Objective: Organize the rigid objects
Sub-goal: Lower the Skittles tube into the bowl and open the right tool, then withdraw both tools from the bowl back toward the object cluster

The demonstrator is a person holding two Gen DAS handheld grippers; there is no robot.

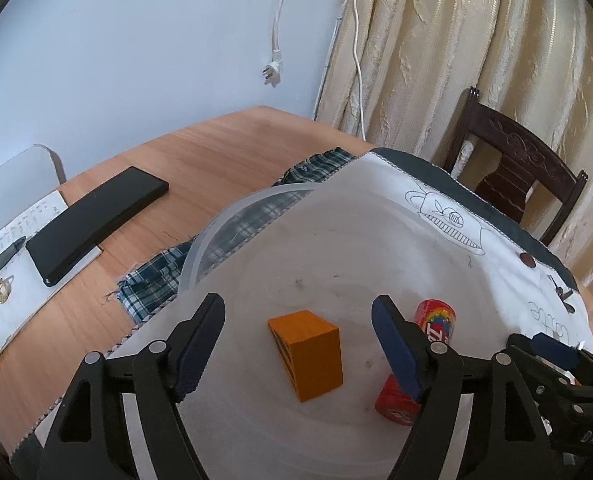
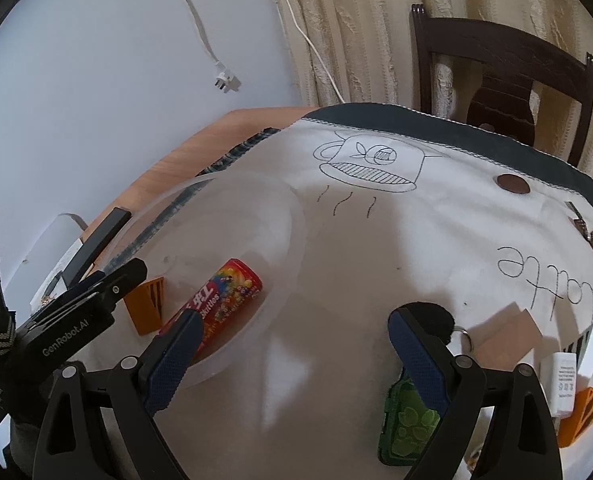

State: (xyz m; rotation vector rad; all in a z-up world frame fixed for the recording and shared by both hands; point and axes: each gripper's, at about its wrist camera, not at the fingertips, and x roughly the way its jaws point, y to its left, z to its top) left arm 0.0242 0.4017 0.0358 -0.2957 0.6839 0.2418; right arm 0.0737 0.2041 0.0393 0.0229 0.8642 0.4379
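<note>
The left gripper (image 1: 298, 340) hangs spread wide over the orange block (image 1: 310, 354) in the clear plastic bowl (image 1: 200, 240), the Skittles tube (image 1: 416, 364) lying just right (partly hidden by a finger), while the right gripper (image 2: 292, 346), also spread and empty, hovers over the white cloth (image 2: 376, 248) near a green case (image 2: 406, 428).

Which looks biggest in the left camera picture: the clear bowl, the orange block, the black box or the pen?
1. Clear bowl: it fills most of the picture.
2. Black box.
3. Orange block: it sits closer to the camera, so it may really be smaller than it looks.
4. Pen.
</note>
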